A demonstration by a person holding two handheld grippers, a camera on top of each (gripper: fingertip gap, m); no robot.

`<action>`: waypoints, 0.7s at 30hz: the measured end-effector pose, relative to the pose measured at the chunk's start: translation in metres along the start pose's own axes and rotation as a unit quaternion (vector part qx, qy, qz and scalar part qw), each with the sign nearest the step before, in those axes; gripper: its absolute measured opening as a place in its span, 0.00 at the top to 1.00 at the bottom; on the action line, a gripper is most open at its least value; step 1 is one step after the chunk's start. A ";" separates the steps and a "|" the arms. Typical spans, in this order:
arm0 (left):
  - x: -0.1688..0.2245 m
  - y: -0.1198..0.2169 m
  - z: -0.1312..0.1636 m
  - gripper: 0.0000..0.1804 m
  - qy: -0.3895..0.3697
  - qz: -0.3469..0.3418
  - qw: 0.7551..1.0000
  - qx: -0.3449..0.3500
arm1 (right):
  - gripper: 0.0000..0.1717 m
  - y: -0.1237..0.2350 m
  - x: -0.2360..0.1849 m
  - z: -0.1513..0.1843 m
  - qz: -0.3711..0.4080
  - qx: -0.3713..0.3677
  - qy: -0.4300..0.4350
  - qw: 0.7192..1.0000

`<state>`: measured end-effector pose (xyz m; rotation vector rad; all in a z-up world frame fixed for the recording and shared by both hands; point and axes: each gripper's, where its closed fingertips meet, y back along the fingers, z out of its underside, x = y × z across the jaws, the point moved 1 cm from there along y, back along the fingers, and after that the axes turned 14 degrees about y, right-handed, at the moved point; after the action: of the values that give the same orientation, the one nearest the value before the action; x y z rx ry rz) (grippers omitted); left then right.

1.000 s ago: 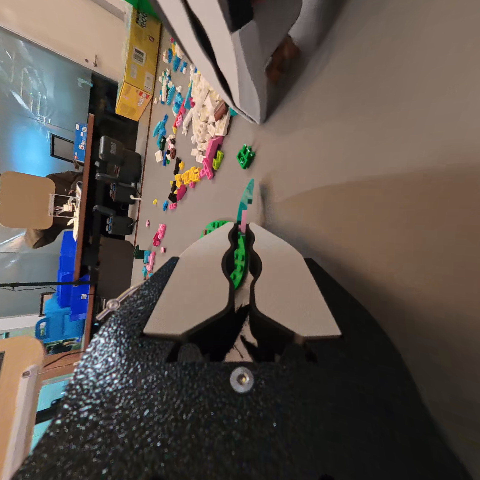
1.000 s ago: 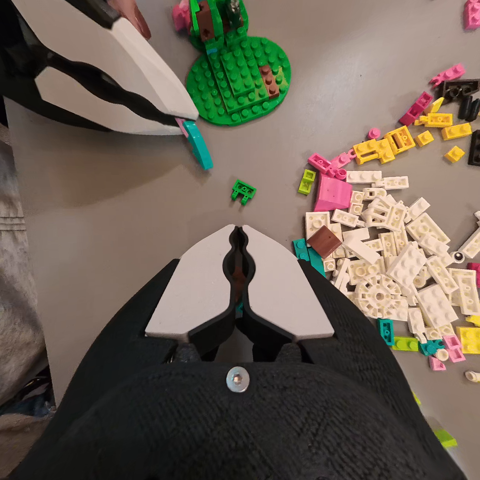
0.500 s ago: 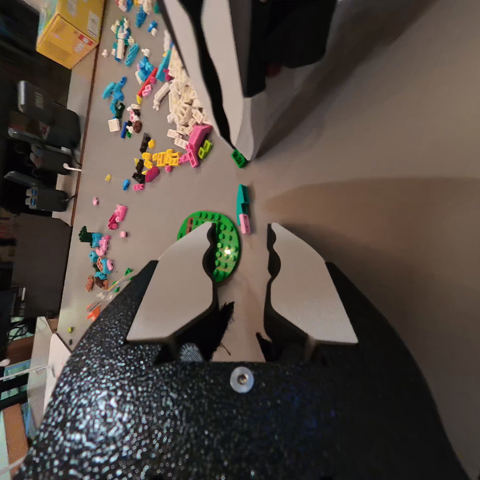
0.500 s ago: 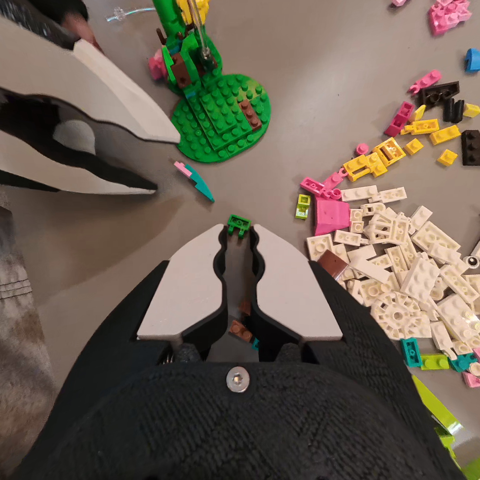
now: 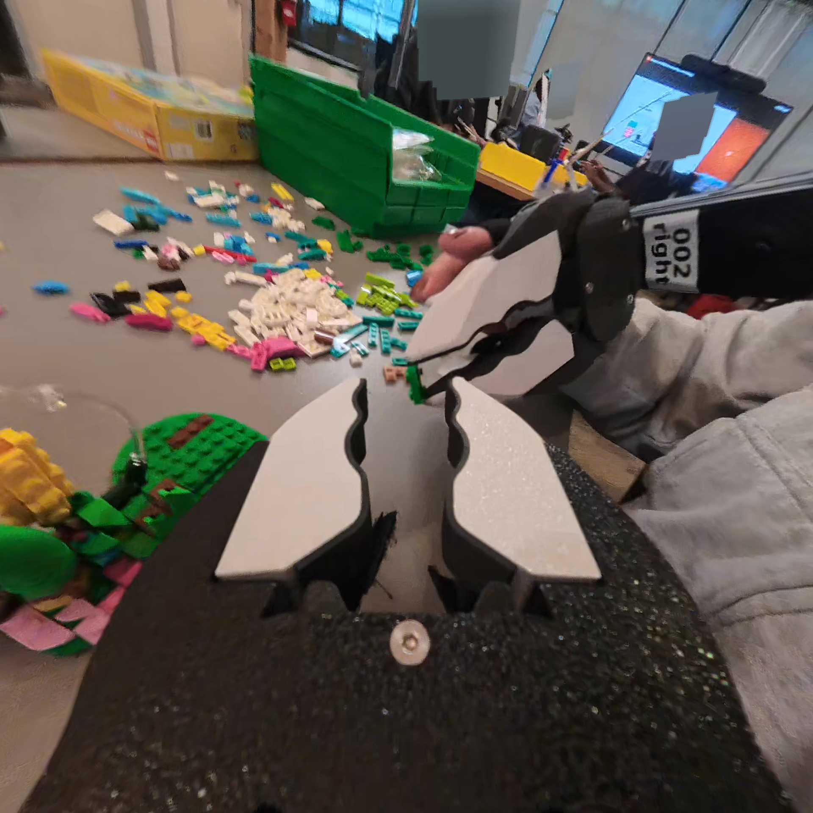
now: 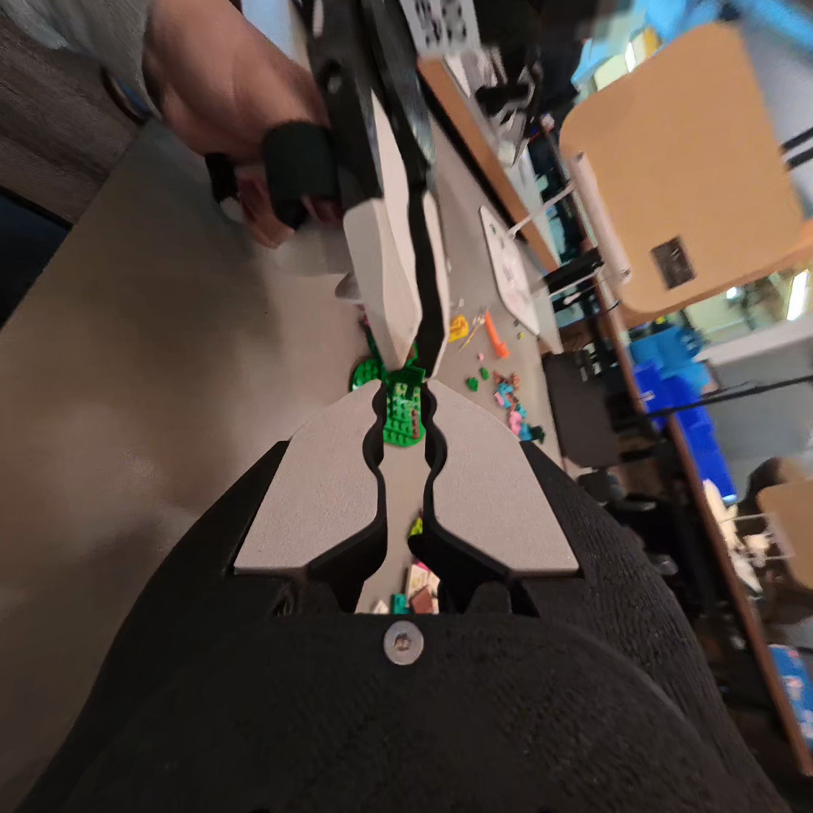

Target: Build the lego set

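The right tool point(image 6: 403, 387) pinches a small green brick point(image 6: 404, 377) above the green round baseplate point(image 6: 402, 422).

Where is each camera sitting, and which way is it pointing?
Left wrist view: sits on the left hand-held gripper, open, looking over the grey table at loose bricks; a grey sleeve shows.
Right wrist view: sits on the right hand-held gripper, facing the left one; a hand shows.
Both show the small green brick pinched by the right hand-held gripper, and the green baseplate.

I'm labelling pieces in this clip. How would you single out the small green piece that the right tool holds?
In the left wrist view, start at the white brick pile and look right to the right tool. Pinched at its fingertips is a small green piece, held off the table, unlike the loose bricks.
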<state>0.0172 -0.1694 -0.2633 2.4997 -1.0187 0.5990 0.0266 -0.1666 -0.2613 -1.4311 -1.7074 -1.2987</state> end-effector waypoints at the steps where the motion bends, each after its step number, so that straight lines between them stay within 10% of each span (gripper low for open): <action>1: 0.002 -0.001 0.003 0.82 0.011 0.015 1.000 -0.010 | 0.93 0.001 0.000 -0.003 0.006 0.006 0.012 1.000; 11: -0.005 0.014 0.013 0.97 -0.065 -0.022 0.995 -0.076 | 0.84 -0.001 -0.007 -0.005 -0.031 0.031 -0.017 0.999; 13: -0.025 0.023 0.024 0.97 -0.195 -0.116 0.964 -0.141 | 0.84 0.000 -0.010 -0.003 -0.054 0.041 -0.058 0.996; 17: -0.058 0.036 0.037 0.97 -0.413 -0.255 0.826 -0.286 | 0.84 -0.004 -0.018 0.006 -0.097 0.035 -0.116 0.988; 21: -0.059 0.031 0.054 0.97 -0.443 -0.242 0.787 -0.355 | 0.84 -0.010 -0.031 0.009 -0.138 0.017 -0.142 0.980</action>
<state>-0.0307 -0.1835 -0.3335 2.1063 -0.5899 -1.0322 0.0269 -0.1704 -0.2948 -1.4542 -2.1716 -1.2422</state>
